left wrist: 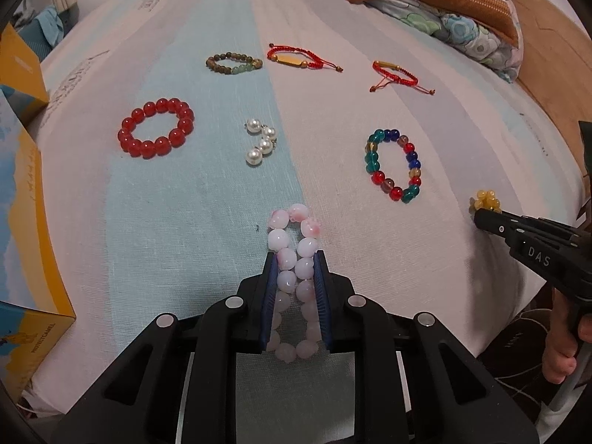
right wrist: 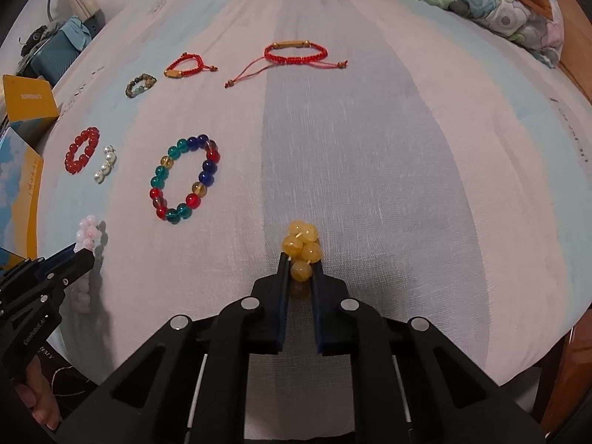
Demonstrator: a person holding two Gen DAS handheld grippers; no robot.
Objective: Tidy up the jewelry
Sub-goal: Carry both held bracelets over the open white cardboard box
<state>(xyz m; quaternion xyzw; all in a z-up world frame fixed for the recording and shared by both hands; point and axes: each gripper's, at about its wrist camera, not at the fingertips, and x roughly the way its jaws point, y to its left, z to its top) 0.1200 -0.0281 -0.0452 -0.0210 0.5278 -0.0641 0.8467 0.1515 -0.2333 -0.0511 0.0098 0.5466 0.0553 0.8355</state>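
A pale pink bead bracelet [left wrist: 292, 255] lies squeezed into a narrow double row on the striped bedsheet, and my left gripper [left wrist: 295, 259] is shut on it, blue pads pressing both sides. My right gripper [right wrist: 300, 261] is shut on a yellow bead bracelet [right wrist: 301, 246], bunched up at the fingertips. In the left wrist view the right gripper [left wrist: 481, 218] shows at the right edge with the yellow beads [left wrist: 485, 199]. In the right wrist view the left gripper [right wrist: 79, 253] shows at the left edge with the pink beads [right wrist: 88, 235].
Also on the sheet lie a red bead bracelet [left wrist: 156, 127], loose pearls [left wrist: 261, 140], a multicolour bead bracelet [left wrist: 394, 164], a brown-green bead bracelet [left wrist: 234, 63] and two red cord bracelets [left wrist: 296, 57] [left wrist: 397, 76]. Yellow boxes [left wrist: 22, 74] stand left. Pillows [left wrist: 444, 3] lie far right.
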